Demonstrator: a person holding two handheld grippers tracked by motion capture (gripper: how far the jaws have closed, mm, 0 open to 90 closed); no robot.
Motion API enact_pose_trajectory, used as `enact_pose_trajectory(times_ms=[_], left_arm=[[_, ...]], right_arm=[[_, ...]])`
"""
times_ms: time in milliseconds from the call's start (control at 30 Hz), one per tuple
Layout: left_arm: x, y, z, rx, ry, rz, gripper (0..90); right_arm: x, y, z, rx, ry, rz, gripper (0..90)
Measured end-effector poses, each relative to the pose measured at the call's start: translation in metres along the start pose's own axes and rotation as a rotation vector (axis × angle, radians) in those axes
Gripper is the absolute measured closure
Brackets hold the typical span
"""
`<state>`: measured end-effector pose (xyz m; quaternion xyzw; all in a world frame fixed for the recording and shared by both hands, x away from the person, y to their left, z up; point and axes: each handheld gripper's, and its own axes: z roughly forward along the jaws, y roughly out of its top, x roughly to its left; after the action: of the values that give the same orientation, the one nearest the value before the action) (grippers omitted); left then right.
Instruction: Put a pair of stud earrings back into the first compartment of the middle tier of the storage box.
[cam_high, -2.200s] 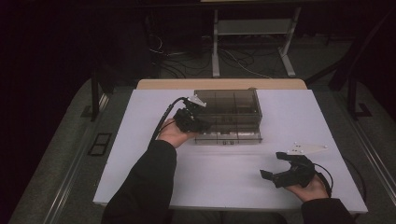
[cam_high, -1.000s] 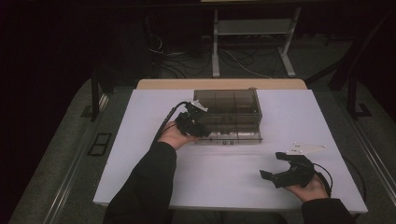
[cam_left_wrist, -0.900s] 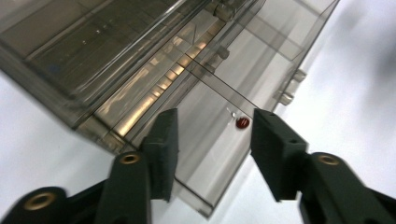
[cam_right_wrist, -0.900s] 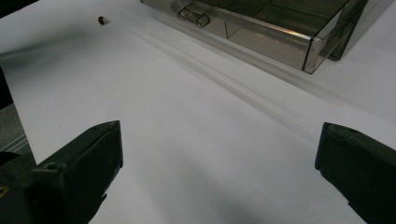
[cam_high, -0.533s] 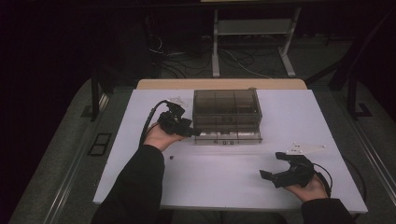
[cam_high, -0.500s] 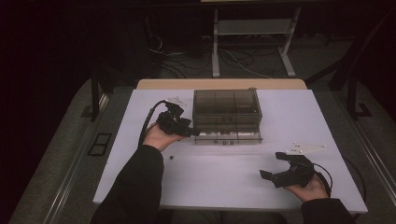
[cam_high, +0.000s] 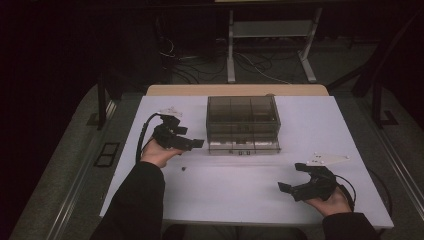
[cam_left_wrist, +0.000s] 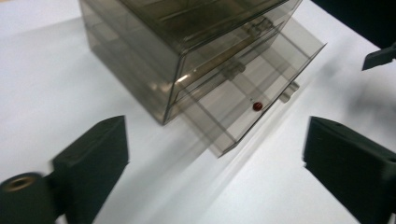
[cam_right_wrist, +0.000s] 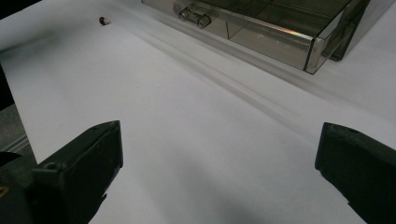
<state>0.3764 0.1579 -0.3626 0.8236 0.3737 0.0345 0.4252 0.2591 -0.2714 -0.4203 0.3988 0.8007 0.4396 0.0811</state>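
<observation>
A smoky transparent drawer box (cam_high: 242, 122) stands at the middle of the white table (cam_high: 240, 200). Its bottom drawer (cam_left_wrist: 243, 107) is pulled out, with a small red bead (cam_left_wrist: 257, 106) lying inside. My left gripper (cam_high: 192, 139) is held just left of the box's front corner, open and empty; in the left gripper view (cam_left_wrist: 217, 156) its jaws stand wide apart, facing the drawer. At the front right my right gripper (cam_high: 292, 179) is low over the table, open (cam_right_wrist: 219, 168) with nothing between its jaws. A tiny dark piece (cam_high: 183, 169) lies loose on the table by the left hand.
The drawer's front handle (cam_right_wrist: 192, 14) and the loose piece (cam_right_wrist: 103, 20) lie ahead in the right gripper view. Bare tabletop spreads between the two hands. Dark floor, cables and a metal stand (cam_high: 270, 45) lie beyond the far edge.
My left gripper has drawn back to the left, away from the box's front left corner. The right gripper has stayed where it was.
</observation>
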Motion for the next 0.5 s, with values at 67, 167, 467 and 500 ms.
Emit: enact_pose_trajectory(times_ms=[67, 167, 467, 500], left_arm=[[0.001, -0.005, -0.002, -0.002, 0.013, 0.0, 0.0], [0.001, -0.011, -0.003, 0.008, 0.019, 0.004, 0.0], [0.003, -0.028, -0.003, 0.03, 0.015, 0.005, 0.0], [0.003, -0.029, -0.003, 0.035, 0.015, 0.006, 0.0]], right_arm=[[0.0, 0.0, 0.0, -0.001, 0.001, 0.001, 0.4], [0.0, 0.0, 0.0, -0.001, 0.0, 0.0, 0.4], [0.0, 0.0, 0.0, 0.0, -0.001, -0.002, 0.4], [0.0, 0.0, 0.0, 0.001, -0.001, -0.002, 0.4]])
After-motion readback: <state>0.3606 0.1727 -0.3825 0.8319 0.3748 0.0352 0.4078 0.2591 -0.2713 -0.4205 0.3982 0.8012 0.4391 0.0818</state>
